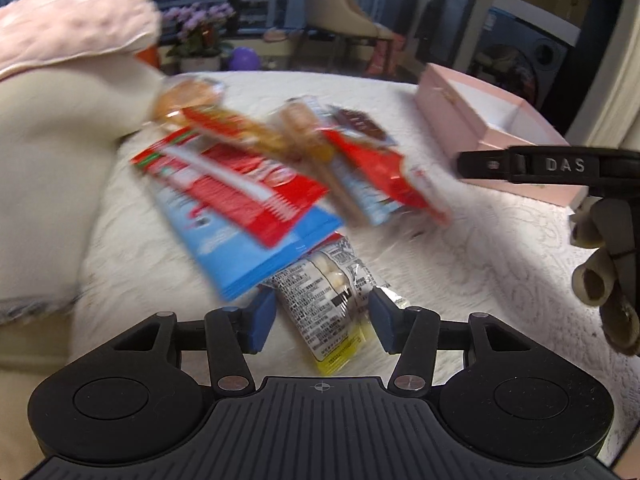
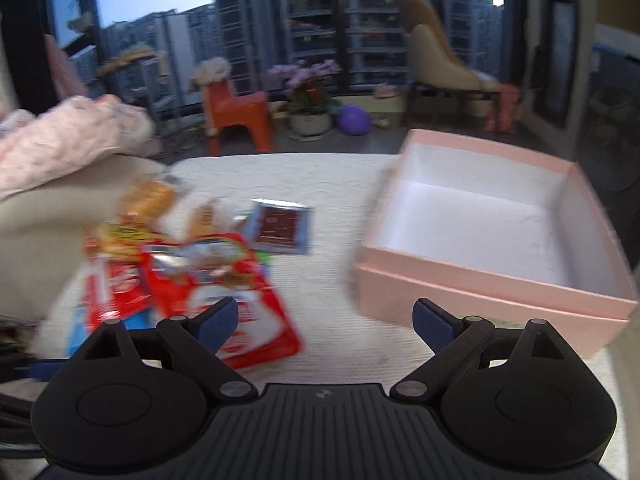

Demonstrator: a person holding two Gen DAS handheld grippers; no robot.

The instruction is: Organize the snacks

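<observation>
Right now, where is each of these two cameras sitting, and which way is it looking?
Left wrist: rides on the left gripper, looking down over its open blue-padded fingers at a clear snack packet and the snack pile; the other gripper and a gloved hand show at right.
Right wrist: rides on the right gripper, open, facing the empty pink box and the windows.
Shared: the white tablecloth, snack pile, pink box, purple flowers.
</observation>
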